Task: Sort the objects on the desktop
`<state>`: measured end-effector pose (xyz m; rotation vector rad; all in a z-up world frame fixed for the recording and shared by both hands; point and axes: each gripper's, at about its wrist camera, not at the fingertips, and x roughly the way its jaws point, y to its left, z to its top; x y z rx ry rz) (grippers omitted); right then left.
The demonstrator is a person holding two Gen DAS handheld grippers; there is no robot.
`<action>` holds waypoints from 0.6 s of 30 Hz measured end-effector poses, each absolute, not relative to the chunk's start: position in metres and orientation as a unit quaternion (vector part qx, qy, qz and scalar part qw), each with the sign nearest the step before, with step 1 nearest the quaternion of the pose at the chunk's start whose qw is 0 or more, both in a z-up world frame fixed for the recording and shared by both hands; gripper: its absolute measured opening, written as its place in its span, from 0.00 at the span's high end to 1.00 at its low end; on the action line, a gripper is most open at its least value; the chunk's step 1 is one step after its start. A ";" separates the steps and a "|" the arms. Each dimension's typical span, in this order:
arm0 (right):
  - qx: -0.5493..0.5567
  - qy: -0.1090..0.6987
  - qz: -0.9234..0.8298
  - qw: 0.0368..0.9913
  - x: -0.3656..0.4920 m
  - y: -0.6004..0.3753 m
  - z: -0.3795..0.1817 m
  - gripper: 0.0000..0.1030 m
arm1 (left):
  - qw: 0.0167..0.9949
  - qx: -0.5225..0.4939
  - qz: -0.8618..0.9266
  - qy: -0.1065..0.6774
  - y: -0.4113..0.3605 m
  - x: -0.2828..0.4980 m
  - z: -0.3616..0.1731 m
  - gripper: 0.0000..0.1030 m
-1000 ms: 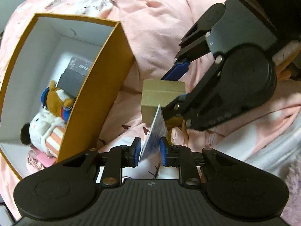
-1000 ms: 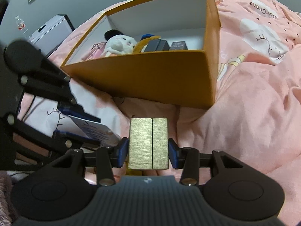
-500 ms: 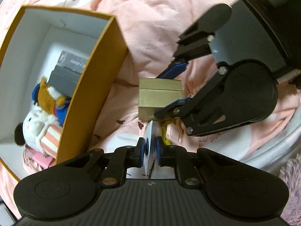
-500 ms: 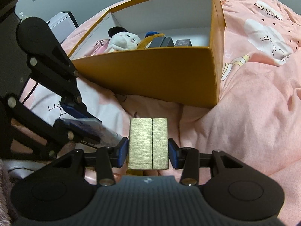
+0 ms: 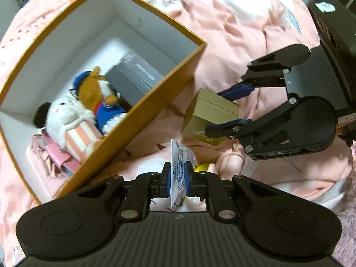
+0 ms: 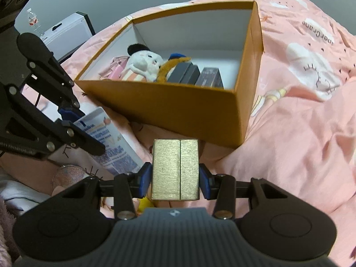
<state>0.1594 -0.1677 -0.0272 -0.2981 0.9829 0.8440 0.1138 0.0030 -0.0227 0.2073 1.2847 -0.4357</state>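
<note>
My left gripper (image 5: 178, 173) is shut on the flat end of a white tube with blue print (image 5: 180, 154), held edge-up just off the pink bedding. From the right wrist view the tube (image 6: 111, 142) slants down from the left gripper (image 6: 73, 122). My right gripper (image 6: 175, 178) is shut on a small gold box (image 6: 175, 169), both blue pads against its sides. The gold box (image 5: 207, 113) hangs low beside the near corner of the open orange box (image 5: 142, 120). Inside the orange box lie a white plush (image 5: 64, 115), a brown plush in blue (image 5: 95, 91) and grey boxes (image 5: 131, 77).
A pink wallet (image 5: 55, 155) lies in the orange box's near-left corner. A round glittery lid (image 6: 69, 173) and a yellow item (image 6: 144, 202) rest on the rumpled pink bedding (image 6: 300, 133) under the grippers. A white cabinet (image 6: 64, 35) and a water bottle (image 6: 33, 22) stand beyond the bed.
My left gripper has closed tight on the tube, rolled and lifted with it, so the orange box now appears turned. The right gripper has kept still with the gold box.
</note>
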 end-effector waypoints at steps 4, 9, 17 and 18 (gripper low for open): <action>-0.143 0.450 0.405 0.783 0.163 -0.167 -0.013 0.55 | 0.784 0.074 -0.189 0.587 0.012 0.112 -0.011 0.88; -0.158 0.438 0.434 0.771 0.168 -0.168 0.014 0.55 | 0.794 0.052 -0.188 0.575 0.020 0.109 0.006 0.88; -0.198 0.402 0.494 0.745 0.180 -0.168 0.077 0.55 | 0.822 0.012 -0.197 0.534 0.036 0.100 0.046 0.88; -0.203 0.398 0.500 0.742 0.182 -0.167 0.086 0.55 | 0.826 0.005 -0.200 0.527 0.039 0.099 0.052 0.88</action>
